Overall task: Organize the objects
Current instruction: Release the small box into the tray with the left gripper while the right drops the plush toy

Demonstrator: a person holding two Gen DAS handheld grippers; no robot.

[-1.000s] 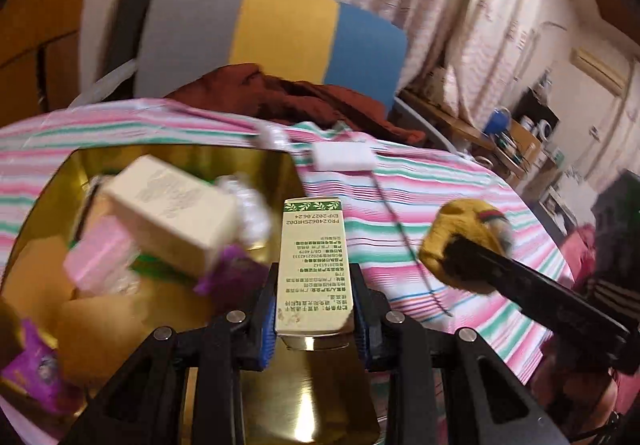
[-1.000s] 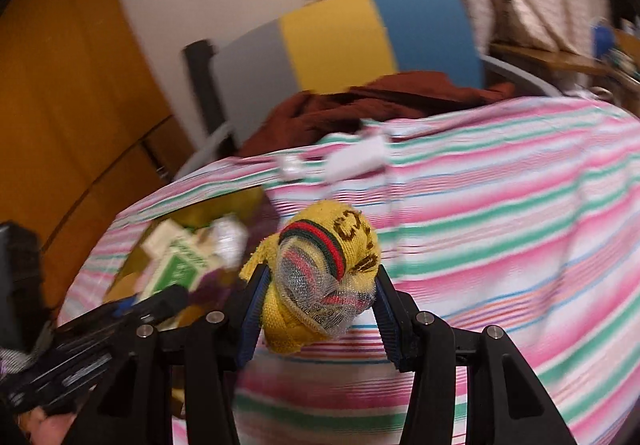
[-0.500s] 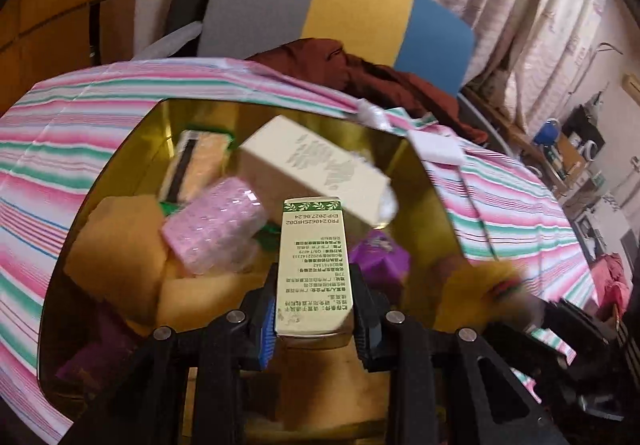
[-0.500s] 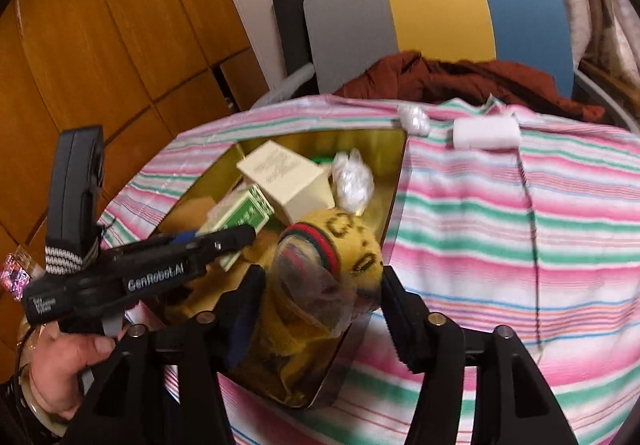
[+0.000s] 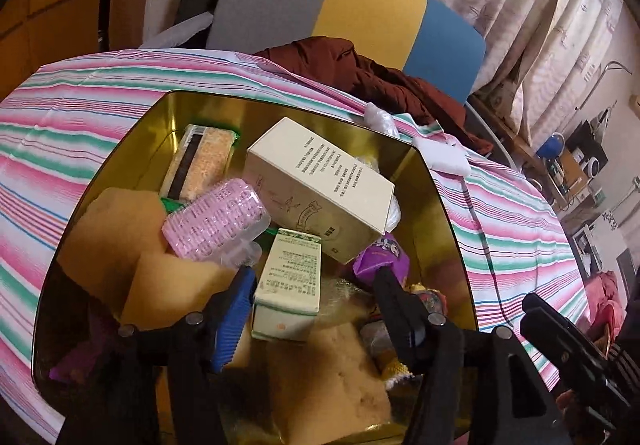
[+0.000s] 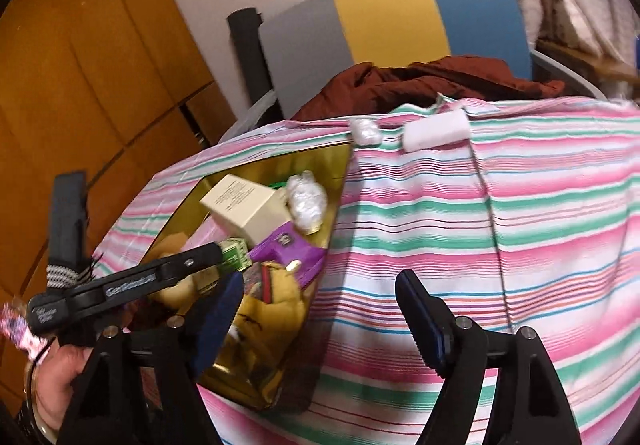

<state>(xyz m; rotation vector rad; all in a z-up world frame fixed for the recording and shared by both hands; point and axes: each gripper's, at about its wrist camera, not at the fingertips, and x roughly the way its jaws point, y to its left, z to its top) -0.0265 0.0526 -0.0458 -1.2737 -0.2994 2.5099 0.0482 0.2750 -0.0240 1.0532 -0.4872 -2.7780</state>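
Observation:
A gold tin box [image 5: 452, 213] sits on the striped tablecloth and holds several items. My left gripper [image 5: 314, 285] is open over the tin; the small green-and-cream carton [image 5: 288, 277] lies free between its fingers on the pile. A large cream box [image 5: 320, 185], a pink roller [image 5: 216, 223], yellow sponges [image 5: 120, 233] and a purple packet [image 5: 382, 259] lie around it. My right gripper [image 6: 320, 309] is open and empty at the tin's right edge [image 6: 338, 201]. The yellow knitted toy [image 6: 272, 309] lies in the tin below it.
A white packet [image 6: 436, 131] and a small clear wrapped lump [image 6: 364, 131] lie on the tablecloth [image 6: 500, 225] at the far edge. A chair [image 6: 400, 21] with brown cloth [image 6: 432, 85] stands behind the table. A wooden cabinet [image 6: 80, 85] is at left.
My left gripper opened and let the green-and-cream carton drop into the tin. My right gripper opened, released the yellow knitted toy into the tin, and drew back to the right.

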